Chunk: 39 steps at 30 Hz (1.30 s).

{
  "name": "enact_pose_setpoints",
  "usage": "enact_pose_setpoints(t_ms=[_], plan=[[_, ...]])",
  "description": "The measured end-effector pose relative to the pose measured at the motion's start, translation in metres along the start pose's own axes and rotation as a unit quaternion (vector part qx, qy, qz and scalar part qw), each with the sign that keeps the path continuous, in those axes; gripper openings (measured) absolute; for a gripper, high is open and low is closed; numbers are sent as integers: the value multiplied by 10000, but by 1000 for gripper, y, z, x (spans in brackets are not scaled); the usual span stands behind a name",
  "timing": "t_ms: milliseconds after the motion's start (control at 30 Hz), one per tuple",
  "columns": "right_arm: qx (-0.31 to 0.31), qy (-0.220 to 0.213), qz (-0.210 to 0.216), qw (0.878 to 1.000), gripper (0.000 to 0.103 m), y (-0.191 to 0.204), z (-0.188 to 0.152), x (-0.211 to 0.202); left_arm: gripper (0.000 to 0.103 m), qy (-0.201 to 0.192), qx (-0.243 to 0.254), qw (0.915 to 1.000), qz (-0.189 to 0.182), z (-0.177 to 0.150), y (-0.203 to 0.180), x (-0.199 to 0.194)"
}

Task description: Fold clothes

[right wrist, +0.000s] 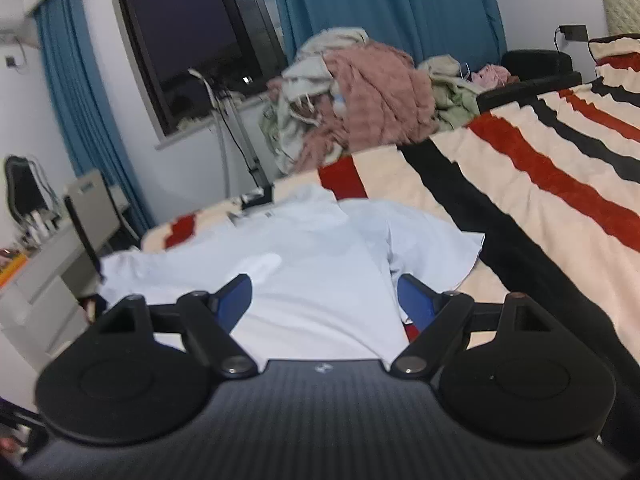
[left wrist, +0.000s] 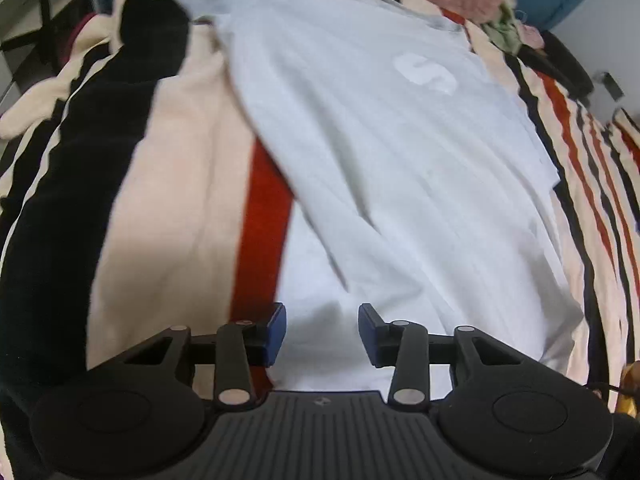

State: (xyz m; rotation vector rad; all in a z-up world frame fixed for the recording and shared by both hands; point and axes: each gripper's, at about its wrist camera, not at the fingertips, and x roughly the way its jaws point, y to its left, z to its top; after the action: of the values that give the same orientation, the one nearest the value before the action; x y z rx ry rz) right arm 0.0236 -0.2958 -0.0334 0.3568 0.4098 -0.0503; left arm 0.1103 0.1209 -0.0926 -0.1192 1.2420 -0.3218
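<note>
Here, your left gripper [left wrist: 322,334] and right gripper [right wrist: 326,300] hover spread over the shirt [left wrist: 380,152] on the bed's [left wrist: 172,184] edge.

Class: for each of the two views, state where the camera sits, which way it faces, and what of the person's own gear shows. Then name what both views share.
Left wrist: behind the left gripper, looking down over the white shirt on the striped blanket; open blue fingers show.
Right wrist: behind the right gripper, low, facing across the bed toward the clothes pile, window and curtains; open fingers show.
Shared: shirt, blanket, clothes pile.
</note>
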Motion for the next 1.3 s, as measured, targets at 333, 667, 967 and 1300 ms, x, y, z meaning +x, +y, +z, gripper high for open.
enact_pose_setpoints(t_ms=[333, 667, 967, 1300], plan=[[390, 233, -590, 9972, 81, -29, -10, 4, 48, 913, 1621, 9792, 808, -22, -53, 37], [772, 204, -341, 9962, 81, -39, -8, 7, 1, 810, 1359, 9864, 449, -33, -21, -34], [897, 80, -275, 9956, 81, -46, -3, 1, 0, 1100, 325, 9907, 728, -46, 52, -85], [965, -47, -336, 9948, 81, -53, 1, -8, 37, 327, 390, 9952, 836, -51, 49, -132]])
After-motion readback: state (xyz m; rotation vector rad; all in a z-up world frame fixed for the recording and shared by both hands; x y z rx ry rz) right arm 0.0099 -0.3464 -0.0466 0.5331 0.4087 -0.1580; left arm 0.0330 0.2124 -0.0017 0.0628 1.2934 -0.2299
